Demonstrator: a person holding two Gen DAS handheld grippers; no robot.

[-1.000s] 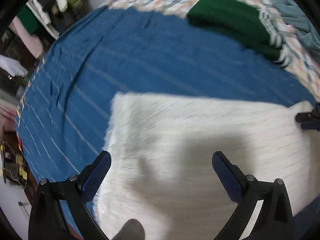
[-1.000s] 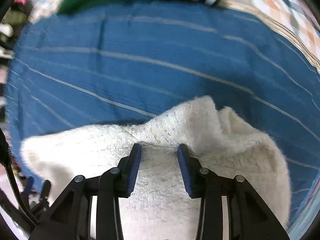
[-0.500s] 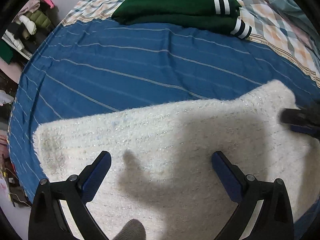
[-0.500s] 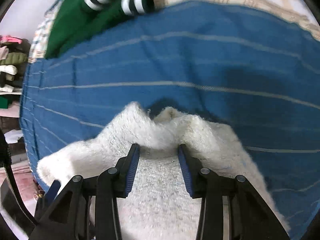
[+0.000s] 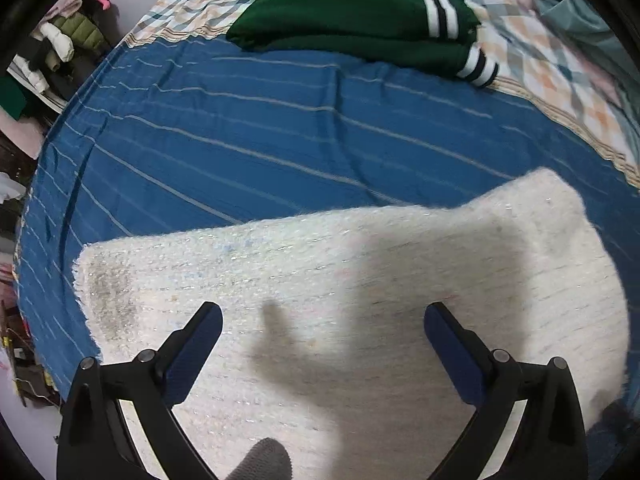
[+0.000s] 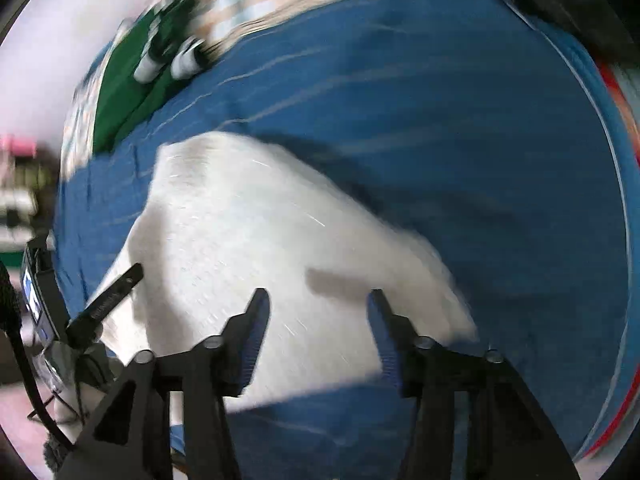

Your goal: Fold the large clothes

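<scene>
R claw [image 6: 316, 320] just let go of white sweater [image 5: 360, 300], now spread; L claw [image 5: 320, 332] spread above it. Fold laid on bed [image 5: 240, 128].

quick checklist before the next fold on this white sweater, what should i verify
1. Left hand-held gripper free of fabric: ok, jaws wide open above the sweater.
2. Right hand-held gripper free of fabric: ok, jaws open with nothing between them.
3. Sweater flat on the blue sheet: ok in the left view; it shows a smooth rectangle.
4. Right edge neat: cannot tell, the right view is motion-blurred.
5. Room ahead to fold: ok, bare sheet lies between the sweater and the green garment.
6. Layers underneath aligned: cannot tell, hidden by the top layer.
</scene>
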